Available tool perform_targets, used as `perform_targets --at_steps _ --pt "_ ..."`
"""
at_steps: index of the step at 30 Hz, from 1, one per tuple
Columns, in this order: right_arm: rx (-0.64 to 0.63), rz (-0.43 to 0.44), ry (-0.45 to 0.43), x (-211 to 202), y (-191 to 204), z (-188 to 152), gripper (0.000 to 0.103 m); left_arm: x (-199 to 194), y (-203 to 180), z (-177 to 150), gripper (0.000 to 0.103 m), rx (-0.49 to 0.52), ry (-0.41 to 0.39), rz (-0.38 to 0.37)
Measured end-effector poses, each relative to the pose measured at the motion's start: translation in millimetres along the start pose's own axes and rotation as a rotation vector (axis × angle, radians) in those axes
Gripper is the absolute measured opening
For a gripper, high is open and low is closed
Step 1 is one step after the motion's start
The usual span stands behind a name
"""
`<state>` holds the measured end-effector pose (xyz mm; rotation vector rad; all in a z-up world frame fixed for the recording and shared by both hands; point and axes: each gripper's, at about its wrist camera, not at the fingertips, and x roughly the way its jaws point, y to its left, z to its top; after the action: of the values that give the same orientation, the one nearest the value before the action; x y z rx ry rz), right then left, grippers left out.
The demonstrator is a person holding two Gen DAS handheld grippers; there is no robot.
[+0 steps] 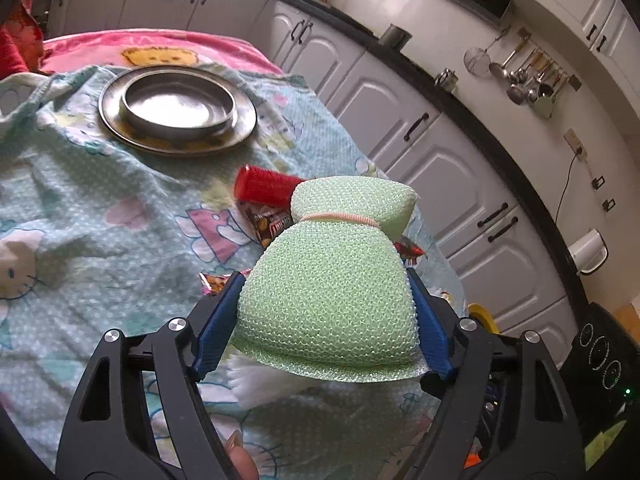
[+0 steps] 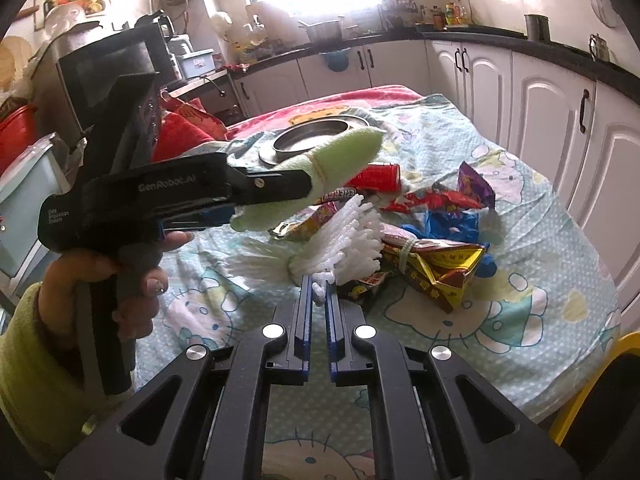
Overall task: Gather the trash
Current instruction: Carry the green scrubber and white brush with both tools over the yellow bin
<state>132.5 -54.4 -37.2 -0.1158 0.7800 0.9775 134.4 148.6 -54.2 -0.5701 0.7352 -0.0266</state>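
My left gripper is shut on a pale green mesh sponge tied at the waist with a pink rubber band, held above the bed. From the right wrist view the same gripper and sponge hang at left, in a hand with a green sleeve. My right gripper is shut on a loop of a white fluffy yarn tassel. Beyond it lies a heap of trash: a gold wrapper, red wrappers, a purple wrapper, blue plastic and a red can.
A steel bowl on a steel plate sits further back on the cartoon-print sheet. White kitchen cabinets run along the right side. A yellow object stands at the bed's right corner.
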Motion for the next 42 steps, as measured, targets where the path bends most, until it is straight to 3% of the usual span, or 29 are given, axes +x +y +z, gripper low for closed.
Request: perform_targets --at_steps 16,42 --pt "-0.025 -0.065 -0.094 -50.8 -11.4 12.0 0.006 -44.0 -30.8 -6.1 0.069 0.084 -0.102 0.014" --pt "0.129 -0.181 -0.275 -139.0 -69.1 8.5 0.006 -48.6 -93.2 -18.6 0.069 0.242 -0.116 -0.034"
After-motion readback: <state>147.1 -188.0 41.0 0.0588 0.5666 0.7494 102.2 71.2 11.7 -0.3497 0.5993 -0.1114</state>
